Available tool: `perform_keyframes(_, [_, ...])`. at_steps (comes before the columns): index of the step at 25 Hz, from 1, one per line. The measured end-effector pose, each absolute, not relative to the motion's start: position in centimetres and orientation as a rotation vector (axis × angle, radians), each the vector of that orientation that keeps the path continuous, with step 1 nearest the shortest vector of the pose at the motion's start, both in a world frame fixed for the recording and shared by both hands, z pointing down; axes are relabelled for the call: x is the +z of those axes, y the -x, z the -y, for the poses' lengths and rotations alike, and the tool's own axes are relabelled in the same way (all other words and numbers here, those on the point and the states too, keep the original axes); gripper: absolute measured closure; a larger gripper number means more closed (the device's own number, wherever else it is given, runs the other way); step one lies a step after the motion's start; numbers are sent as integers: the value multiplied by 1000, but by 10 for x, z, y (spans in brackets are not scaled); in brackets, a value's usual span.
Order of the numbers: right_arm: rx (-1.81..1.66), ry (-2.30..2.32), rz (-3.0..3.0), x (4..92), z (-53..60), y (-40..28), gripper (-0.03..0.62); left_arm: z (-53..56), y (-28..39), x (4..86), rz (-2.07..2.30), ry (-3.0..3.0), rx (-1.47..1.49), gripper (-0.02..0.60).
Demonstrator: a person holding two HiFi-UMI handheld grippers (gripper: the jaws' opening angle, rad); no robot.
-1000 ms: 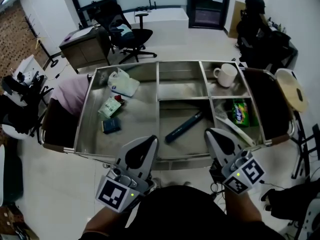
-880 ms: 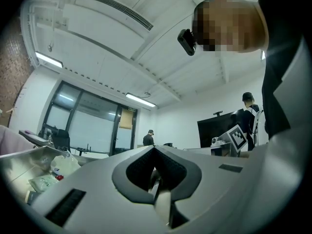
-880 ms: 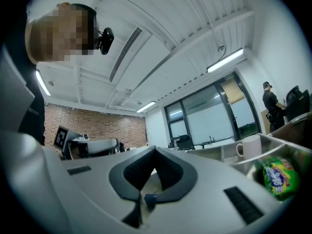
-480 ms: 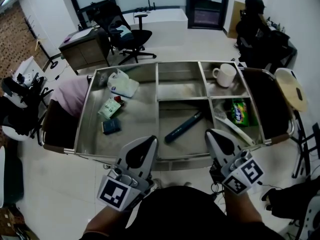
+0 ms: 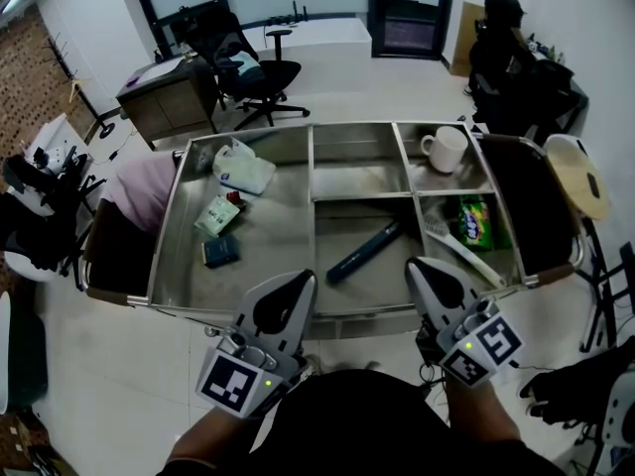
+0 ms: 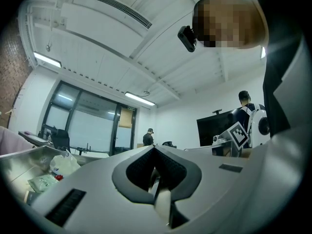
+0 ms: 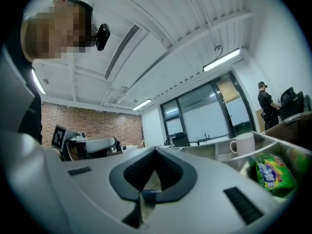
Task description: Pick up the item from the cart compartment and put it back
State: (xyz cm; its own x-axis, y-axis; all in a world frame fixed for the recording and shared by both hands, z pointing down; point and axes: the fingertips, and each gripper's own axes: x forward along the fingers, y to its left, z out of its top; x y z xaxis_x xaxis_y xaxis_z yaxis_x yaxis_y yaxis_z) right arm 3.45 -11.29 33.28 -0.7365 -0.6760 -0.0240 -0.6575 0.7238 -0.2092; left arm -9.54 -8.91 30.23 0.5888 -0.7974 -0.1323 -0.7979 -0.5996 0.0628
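The steel cart has several compartments. A long dark blue item lies slantwise in the middle front one. My left gripper hovers at the cart's near rim, shut with nothing in it, and in the left gripper view its jaws meet. My right gripper hangs over the near rim to the right of the dark item, also shut and empty. Neither touches any item.
A white mug stands at the back right, a green snack bag and a white utensil in front of it. At the left lie a plastic bag, a green packet and a small dark box. An office chair stands behind.
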Motion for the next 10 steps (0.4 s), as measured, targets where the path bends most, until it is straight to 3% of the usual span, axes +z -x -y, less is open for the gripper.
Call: perform_keyframes(10, [-265, 1092, -2837, 331, 113, -34, 583, 91, 93, 300, -1393, 2801, 218, 581])
